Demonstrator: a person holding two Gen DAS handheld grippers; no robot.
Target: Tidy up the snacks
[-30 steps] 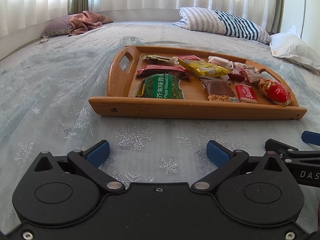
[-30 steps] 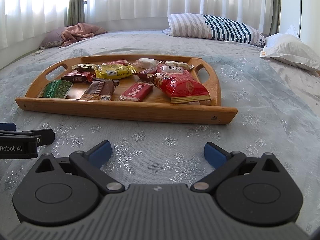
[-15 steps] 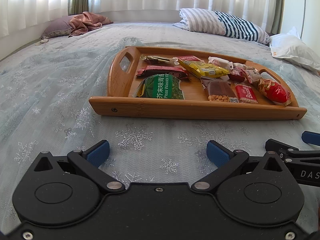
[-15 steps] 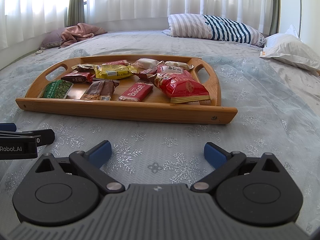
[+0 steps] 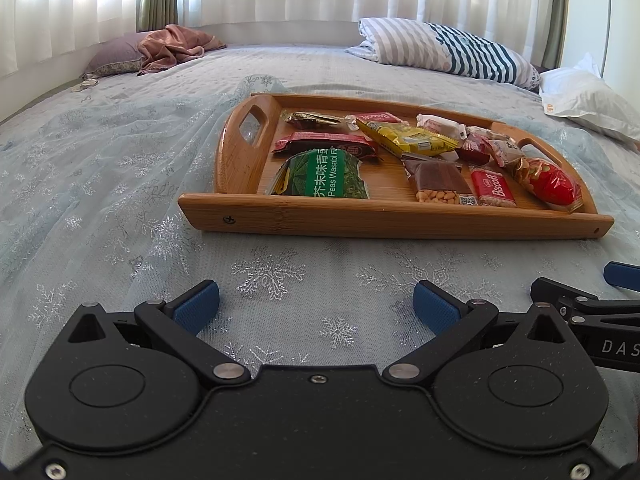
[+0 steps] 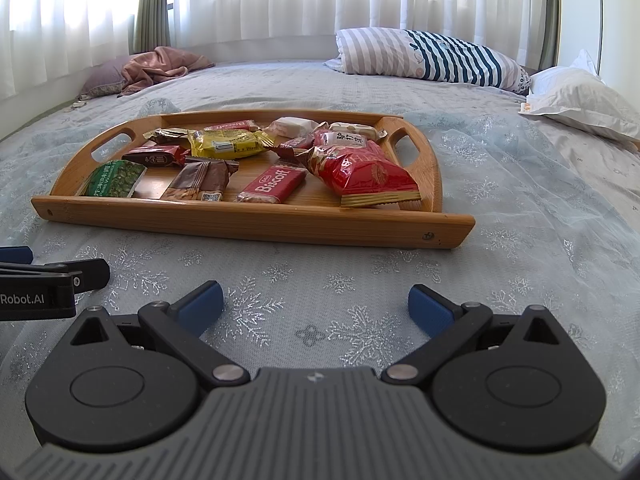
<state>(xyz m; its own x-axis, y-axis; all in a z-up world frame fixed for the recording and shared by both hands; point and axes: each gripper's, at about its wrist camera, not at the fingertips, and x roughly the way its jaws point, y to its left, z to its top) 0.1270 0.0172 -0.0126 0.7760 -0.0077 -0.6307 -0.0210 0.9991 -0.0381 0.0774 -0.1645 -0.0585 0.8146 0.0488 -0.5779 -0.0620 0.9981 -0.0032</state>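
Short of the wooden tray (image 5: 400,216) | left gripper (image 5: 316,306) and right gripper (image 6: 312,304) hovering, both released, empty | pre-reach, judging; next is choosing one packet, perhaps the Biscoff bar (image 6: 272,186).

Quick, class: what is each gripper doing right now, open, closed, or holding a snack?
Left gripper: open, holding nothing, above the bedspread short of the tray.
Right gripper: open, holding nothing, also short of the tray.
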